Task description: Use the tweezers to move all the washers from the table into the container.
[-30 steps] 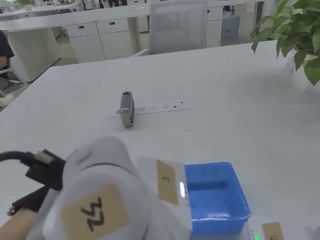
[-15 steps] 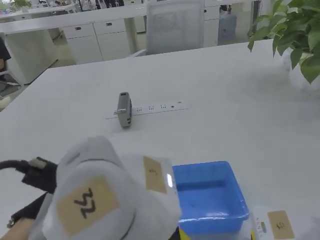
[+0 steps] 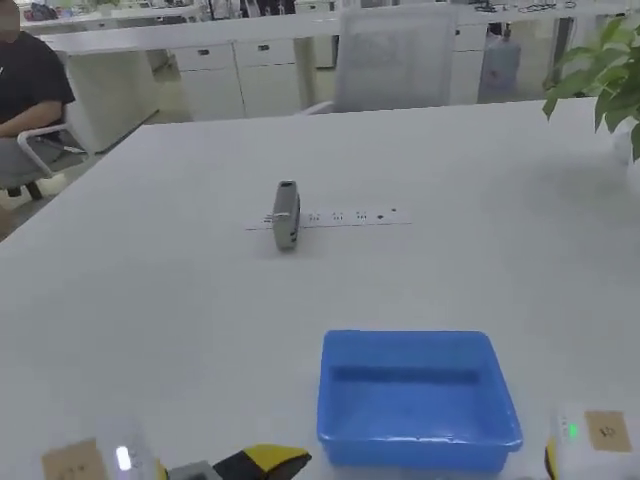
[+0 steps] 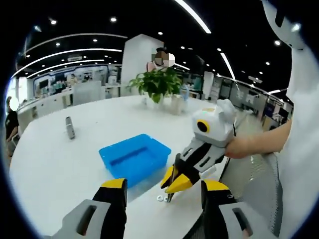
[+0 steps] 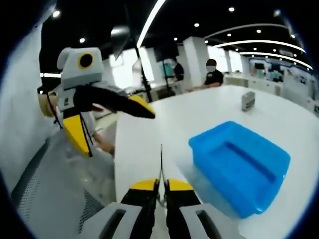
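Right gripper point(image 5: 160, 186), clenched on the tweezers point(image 5: 161, 160), should pinch one washer point(image 4: 160, 198) squarely at the worktop's edge; left gripper point(image 5: 119, 134) hangs released

Blue container point(image 3: 412, 442): a shallow rectangular tray, open side up, sitting level on the white table point(image 3: 200, 300) near its front edge. Washers point(image 4: 161, 198): small pale rings, seemingly two, lying flat side by side on the table just off one corner of the container and apart from it. Tweezers point(image 5: 161, 162): a thin metal pair, clamped at the base between the closed right tongs point(image 5: 160, 185), tips together and poised just above the washers.
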The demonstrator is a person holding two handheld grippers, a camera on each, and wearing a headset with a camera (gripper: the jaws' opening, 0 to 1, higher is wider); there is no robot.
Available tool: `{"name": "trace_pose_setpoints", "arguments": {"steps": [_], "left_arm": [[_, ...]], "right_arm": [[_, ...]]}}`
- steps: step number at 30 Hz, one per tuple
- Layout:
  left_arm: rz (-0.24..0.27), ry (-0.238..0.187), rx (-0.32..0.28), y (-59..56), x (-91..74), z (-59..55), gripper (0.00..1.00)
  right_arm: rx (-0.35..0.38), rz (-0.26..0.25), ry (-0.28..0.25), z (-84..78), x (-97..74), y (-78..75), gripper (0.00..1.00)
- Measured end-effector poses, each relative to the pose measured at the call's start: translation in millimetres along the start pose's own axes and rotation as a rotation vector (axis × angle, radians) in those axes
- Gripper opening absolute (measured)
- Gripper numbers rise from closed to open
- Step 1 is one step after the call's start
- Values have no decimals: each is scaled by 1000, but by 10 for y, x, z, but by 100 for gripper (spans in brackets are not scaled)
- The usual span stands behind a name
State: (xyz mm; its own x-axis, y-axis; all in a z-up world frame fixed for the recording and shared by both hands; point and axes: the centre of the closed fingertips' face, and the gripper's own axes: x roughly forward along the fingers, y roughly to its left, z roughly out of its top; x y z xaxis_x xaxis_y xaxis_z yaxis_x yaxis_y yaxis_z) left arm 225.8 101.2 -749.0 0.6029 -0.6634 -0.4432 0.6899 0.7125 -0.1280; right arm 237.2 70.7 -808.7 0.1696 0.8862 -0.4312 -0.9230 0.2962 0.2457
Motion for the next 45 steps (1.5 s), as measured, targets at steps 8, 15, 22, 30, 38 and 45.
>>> {"name": "trace_pose_setpoints", "arguments": {"steps": [8, 15, 22, 30, 38, 45], "left_arm": [[189, -189, -148, 240, -185, 55, 83], [242, -203, -83, 242, -159, 58, 91], [283, -205, -26, 287, -192, 72, 89], [300, -254, -89, 363, -258, 113, 90], [309, -232, -86, 385, -257, 68, 87], [325, -216, -81, 414, -269, 33, 84]], "right_arm": [[123, -90, -51, 75, -222, -177, 3], [219, -180, -87, 138, -457, -393, 3], [235, -258, -110, 305, -637, -546, 3], [209, -385, -183, 600, -728, -856, 3], [171, -500, -121, 528, -588, -1212, 3], [158, -515, -74, 365, -470, -1362, 3]]}}
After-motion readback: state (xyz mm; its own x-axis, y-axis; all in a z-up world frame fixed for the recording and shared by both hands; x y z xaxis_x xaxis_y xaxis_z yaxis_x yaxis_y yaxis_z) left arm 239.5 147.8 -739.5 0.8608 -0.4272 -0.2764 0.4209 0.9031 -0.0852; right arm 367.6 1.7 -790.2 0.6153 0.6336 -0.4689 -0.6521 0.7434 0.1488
